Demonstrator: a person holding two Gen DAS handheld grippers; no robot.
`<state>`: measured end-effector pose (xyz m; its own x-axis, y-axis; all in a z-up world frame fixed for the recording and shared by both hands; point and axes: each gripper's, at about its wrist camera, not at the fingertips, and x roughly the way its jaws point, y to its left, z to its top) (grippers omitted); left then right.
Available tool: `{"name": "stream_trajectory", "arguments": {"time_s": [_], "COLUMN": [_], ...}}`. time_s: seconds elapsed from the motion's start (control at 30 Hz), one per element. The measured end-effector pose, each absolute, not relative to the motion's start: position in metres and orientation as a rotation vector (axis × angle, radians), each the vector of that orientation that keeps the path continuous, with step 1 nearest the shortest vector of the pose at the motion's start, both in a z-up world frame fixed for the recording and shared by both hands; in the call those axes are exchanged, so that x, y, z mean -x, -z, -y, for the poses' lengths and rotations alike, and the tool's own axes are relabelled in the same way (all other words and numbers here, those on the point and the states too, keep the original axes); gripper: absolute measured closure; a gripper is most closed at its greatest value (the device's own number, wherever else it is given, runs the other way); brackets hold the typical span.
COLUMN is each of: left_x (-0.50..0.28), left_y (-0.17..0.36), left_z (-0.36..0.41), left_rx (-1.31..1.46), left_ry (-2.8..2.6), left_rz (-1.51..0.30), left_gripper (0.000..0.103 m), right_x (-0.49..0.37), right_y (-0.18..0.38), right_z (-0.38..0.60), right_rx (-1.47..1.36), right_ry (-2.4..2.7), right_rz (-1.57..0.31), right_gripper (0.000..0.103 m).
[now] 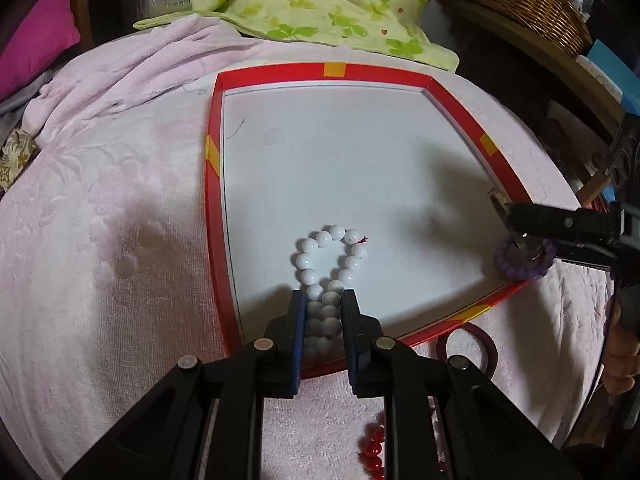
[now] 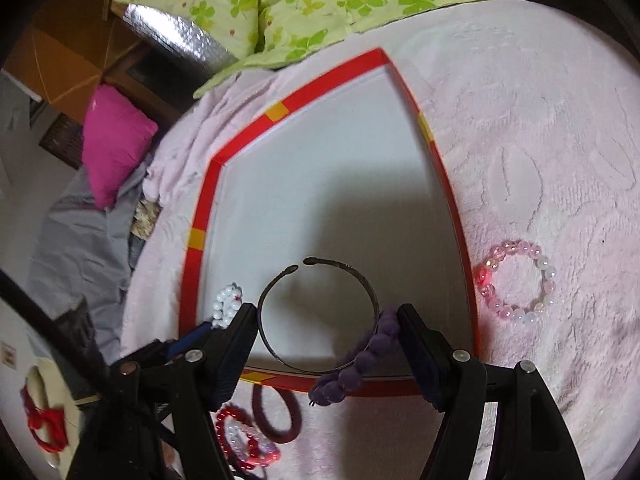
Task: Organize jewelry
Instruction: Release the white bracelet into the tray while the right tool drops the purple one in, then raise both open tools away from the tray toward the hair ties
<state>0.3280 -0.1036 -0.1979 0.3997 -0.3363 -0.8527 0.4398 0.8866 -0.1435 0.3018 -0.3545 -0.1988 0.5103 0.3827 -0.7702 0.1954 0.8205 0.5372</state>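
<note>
White bead bracelet (image 1: pixel 329 276) pinched in left gripper (image 1: pixel 325 300) over red-rimmed tray (image 1: pixel 280 74). Metal bangle (image 2: pixel 318 312) spanned right gripper (image 2: pixel 326 316), held wide. No readable writing.

No readable text, labels, brands or numbers anywhere. The red tray rim (image 1: pixel 276 73) carries only plain orange patches, no lettering.
</note>
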Motion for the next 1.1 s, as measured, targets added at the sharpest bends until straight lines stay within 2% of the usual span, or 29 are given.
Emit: {"name": "stream_trajectory", "arguments": {"time_s": [0.5,0.53,0.6,0.83,0.87,0.9,0.93,0.97,1.0,1.1], "left_x": [-0.331,-0.331,-0.329,-0.329,-0.33,-0.33,-0.331,-0.331,-0.33,-0.33], "left_y": [0.171,0.17,0.167,0.171,0.172,0.173,0.174,0.174,0.173,0.17], "left_z": [0.103,0.103,0.106,0.116,0.117,0.118,0.119,0.119,0.119,0.116], "left_rx": [-0.055,-0.053,-0.054,-0.079,-0.084,-0.09,-0.096,-0.104,-0.111,-0.111], "left_ry": [0.458,0.458,0.459,0.448,0.446,0.445,0.439,0.418,0.403,0.395], "left_rz": [-0.935,-0.93,-0.917,-0.914,-0.919,-0.921,-0.92,-0.912,-0.901,-0.891], "left_gripper": [0.085,0.085,0.085,0.084,0.081,0.077,0.061,0.045,0.041,0.041], "right_x": [-0.287,-0.285,-0.282,-0.285,-0.286,-0.287,-0.287,-0.287,-0.286,-0.28], "right_y": [0.166,0.163,0.156,0.156,0.159,0.161,0.162,0.163,0.162,0.156], "right_z": [0.376,0.375,0.372,0.362,0.364,0.367,0.369,0.372,0.374,0.382], "right_rx": [-0.697,-0.701,-0.702,-0.655,-0.661,-0.663,-0.664,-0.668,-0.674,-0.668], "right_ry": [-0.127,-0.136,-0.176,-0.146,-0.122,-0.104,-0.083,-0.071,-0.063,-0.025], "right_rz": [-0.912,-0.903,-0.871,-0.867,-0.876,-0.881,-0.886,-0.887,-0.88,-0.843], "right_gripper": [0.029,0.032,0.055,0.055,0.055,0.05,0.039,0.033,0.03,0.03]}}
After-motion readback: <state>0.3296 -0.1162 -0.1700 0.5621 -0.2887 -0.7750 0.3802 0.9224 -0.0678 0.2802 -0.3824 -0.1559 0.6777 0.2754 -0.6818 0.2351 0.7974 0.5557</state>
